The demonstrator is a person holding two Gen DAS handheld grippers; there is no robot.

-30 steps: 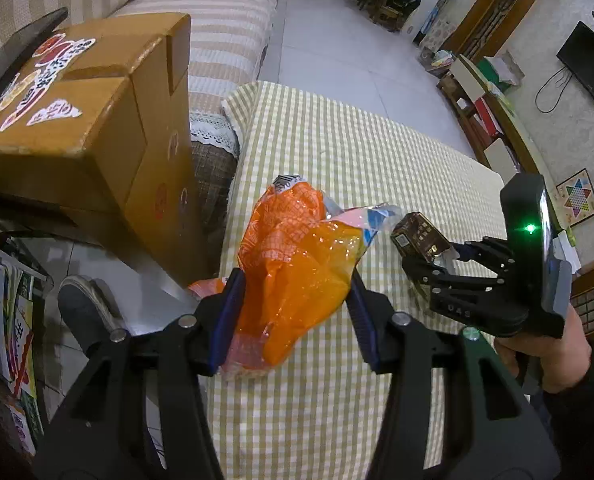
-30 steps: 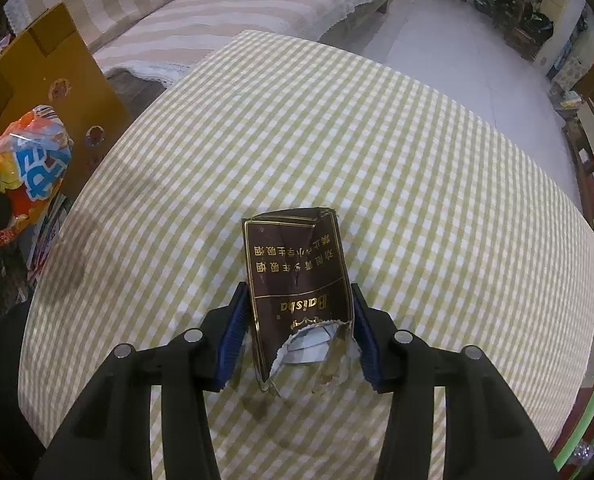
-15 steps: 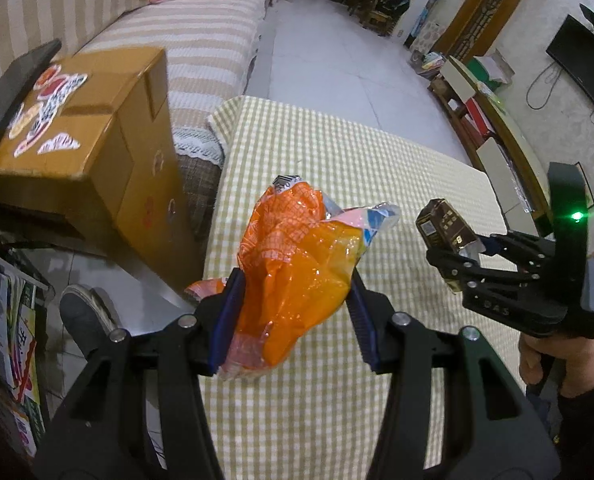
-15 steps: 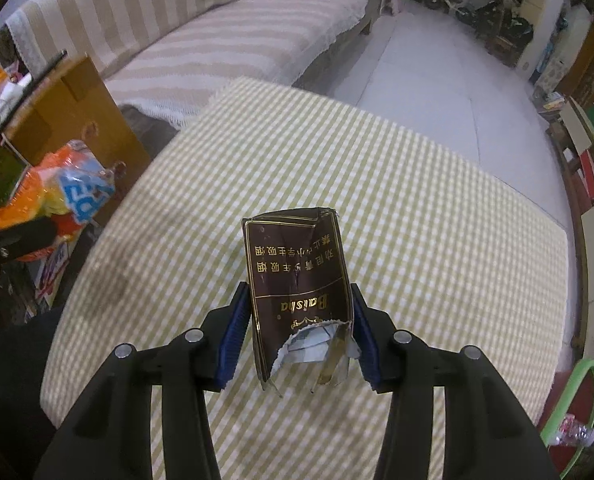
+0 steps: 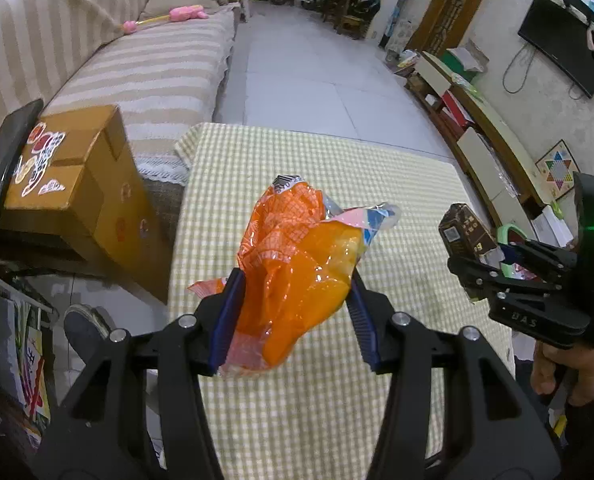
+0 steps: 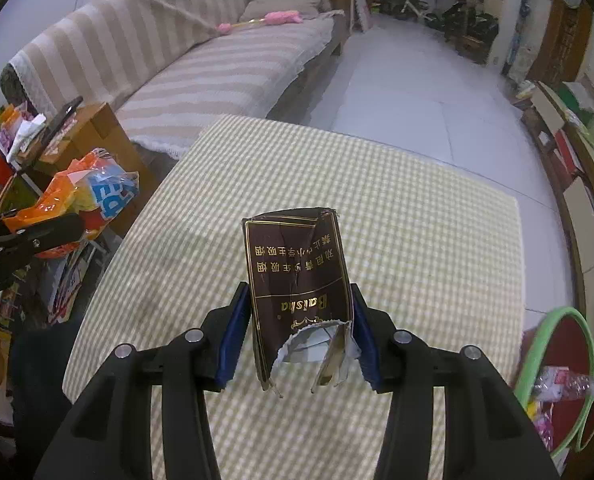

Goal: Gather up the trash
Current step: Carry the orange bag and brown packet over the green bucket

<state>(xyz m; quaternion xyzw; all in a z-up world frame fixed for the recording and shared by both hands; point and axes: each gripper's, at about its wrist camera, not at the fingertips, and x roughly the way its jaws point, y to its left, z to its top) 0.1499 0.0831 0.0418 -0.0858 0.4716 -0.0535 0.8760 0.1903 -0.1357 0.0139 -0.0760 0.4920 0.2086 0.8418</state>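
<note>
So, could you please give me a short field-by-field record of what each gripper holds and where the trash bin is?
left gripper: shut on orange snack wrapper
right gripper: shut on torn brown cigarette pack
surface below: table with checked cloth, no trash visible on it
bin: green-rimmed bin at the table's right, wrappers inside

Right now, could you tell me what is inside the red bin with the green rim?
In the right wrist view, the bin holds crumpled clear and pink wrappers near its lower side. Its far side shows bare red. Anything beneath them is covered.
</note>
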